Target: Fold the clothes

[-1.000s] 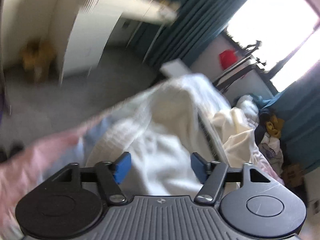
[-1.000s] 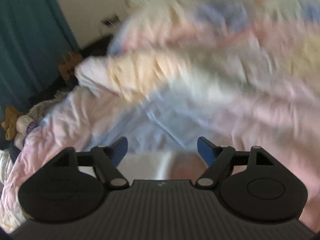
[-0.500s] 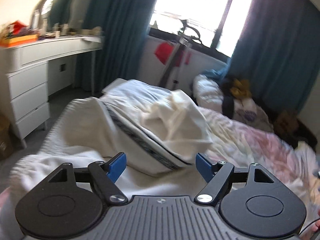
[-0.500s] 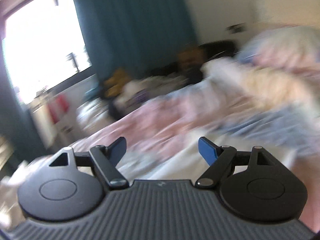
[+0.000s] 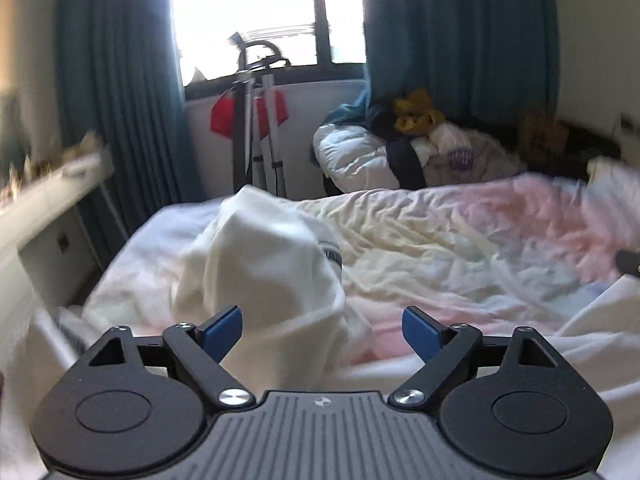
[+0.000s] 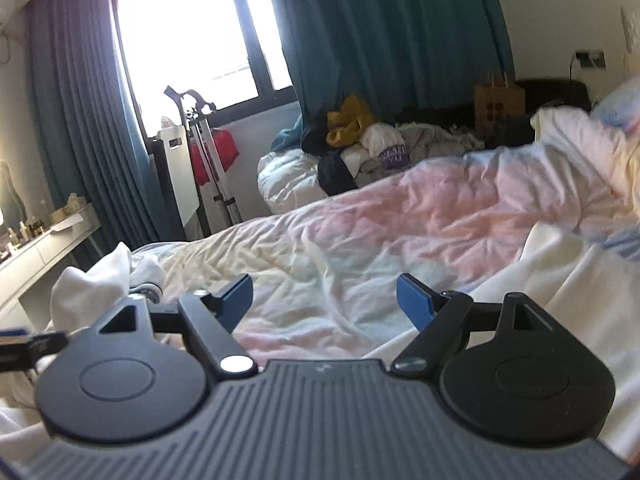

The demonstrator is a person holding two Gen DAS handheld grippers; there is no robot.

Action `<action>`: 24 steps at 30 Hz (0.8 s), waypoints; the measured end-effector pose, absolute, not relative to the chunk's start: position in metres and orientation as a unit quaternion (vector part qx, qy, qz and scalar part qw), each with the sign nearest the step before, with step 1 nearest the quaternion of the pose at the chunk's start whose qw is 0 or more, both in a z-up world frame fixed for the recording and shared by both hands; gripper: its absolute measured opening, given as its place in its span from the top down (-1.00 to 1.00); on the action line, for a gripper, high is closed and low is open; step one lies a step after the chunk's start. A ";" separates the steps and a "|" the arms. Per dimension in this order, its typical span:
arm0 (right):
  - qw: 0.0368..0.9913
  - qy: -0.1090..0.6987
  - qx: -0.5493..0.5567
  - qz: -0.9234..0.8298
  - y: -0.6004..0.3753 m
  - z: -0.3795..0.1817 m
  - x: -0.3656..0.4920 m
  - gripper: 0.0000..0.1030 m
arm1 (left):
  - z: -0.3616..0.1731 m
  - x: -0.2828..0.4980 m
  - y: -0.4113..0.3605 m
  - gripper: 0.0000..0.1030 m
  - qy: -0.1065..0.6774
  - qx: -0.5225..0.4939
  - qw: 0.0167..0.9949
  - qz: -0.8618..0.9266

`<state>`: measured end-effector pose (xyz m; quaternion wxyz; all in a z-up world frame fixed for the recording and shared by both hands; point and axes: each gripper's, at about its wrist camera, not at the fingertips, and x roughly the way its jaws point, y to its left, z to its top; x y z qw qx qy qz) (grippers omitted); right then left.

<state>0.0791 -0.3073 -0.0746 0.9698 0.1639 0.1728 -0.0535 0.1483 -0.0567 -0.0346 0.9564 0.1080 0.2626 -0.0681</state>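
A crumpled white garment [image 5: 264, 264] with a dark striped band lies bunched on the near left of the bed. My left gripper [image 5: 322, 330] is open and empty just above its near edge. The garment also shows at the left of the right wrist view [image 6: 96, 284]. My right gripper [image 6: 324, 300] is open and empty over the pastel bedspread [image 6: 400, 220]. More white cloth [image 6: 560, 280] lies at the right, below that gripper. A pile of clothes [image 5: 432, 144] sits at the far end of the bed.
A white desk [image 6: 36, 256] with small items stands on the left. A folded metal rack with a red item [image 5: 256, 120] stands under the window between teal curtains. A brown paper bag [image 6: 498, 100] stands at the back right.
Both grippers have swung round from the floor and the bedding to face the window across the bed. Both stayed open and empty. The white garment now lies lower in the left view.
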 end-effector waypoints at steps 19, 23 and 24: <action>0.948 0.218 0.226 -0.051 -0.322 -0.112 0.117 -0.57 | -0.119 0.355 -0.129 -0.25 0.361 0.233 0.901 0.057; 0.943 0.225 0.239 -0.057 -0.328 -0.117 0.118 -0.57 | -0.116 0.350 -0.124 0.38 0.352 0.222 0.907 0.058; 0.942 0.226 0.243 -0.059 -0.329 -0.117 0.118 -0.57 | -0.111 0.347 -0.122 0.50 0.348 0.217 0.910 0.061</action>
